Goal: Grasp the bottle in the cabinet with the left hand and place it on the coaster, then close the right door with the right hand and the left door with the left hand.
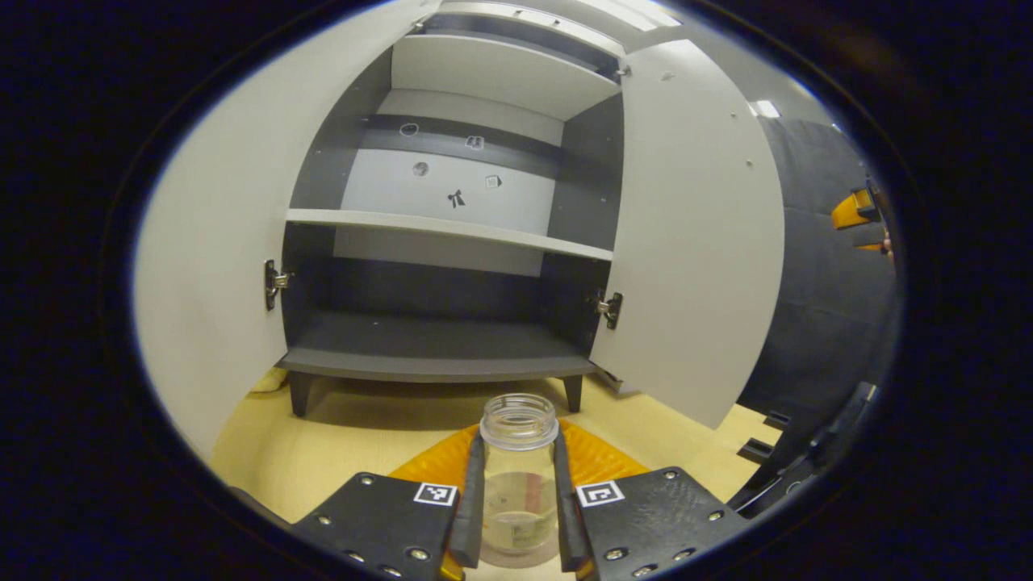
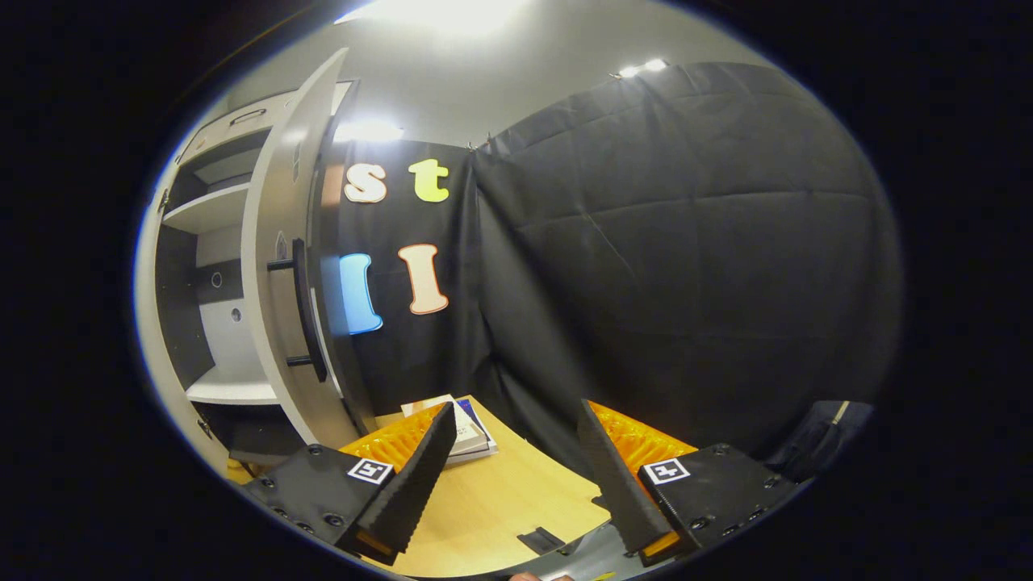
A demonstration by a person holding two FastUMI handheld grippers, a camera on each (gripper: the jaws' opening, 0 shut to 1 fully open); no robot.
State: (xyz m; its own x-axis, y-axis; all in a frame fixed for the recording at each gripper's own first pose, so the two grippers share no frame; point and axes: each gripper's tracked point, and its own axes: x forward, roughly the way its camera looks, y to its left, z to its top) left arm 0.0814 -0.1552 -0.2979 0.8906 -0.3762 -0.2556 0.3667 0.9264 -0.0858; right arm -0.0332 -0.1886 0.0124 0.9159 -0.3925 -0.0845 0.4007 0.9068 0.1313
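Observation:
A clear, lidless bottle (image 1: 519, 476) stands upright between the fingers of my left gripper (image 1: 517, 456), which is shut on it, low over the wooden table in front of the cabinet (image 1: 436, 355). The cabinet's shelves are bare. Its left door (image 1: 218, 266) and right door (image 1: 694, 242) both stand wide open. In the right gripper view my right gripper (image 2: 516, 440) is open with nothing between its fingers, off to the right of the right door (image 2: 274, 339), whose black handle (image 2: 303, 311) faces it. In the left gripper view the right gripper (image 1: 855, 211) shows at the far right.
The light wooden table (image 2: 500, 500) runs under both grippers. A small stack of books (image 2: 470, 432) lies on it by the black cloth wall (image 2: 686, 282), just past the open right door. The cabinet stands on short dark legs (image 1: 300, 394).

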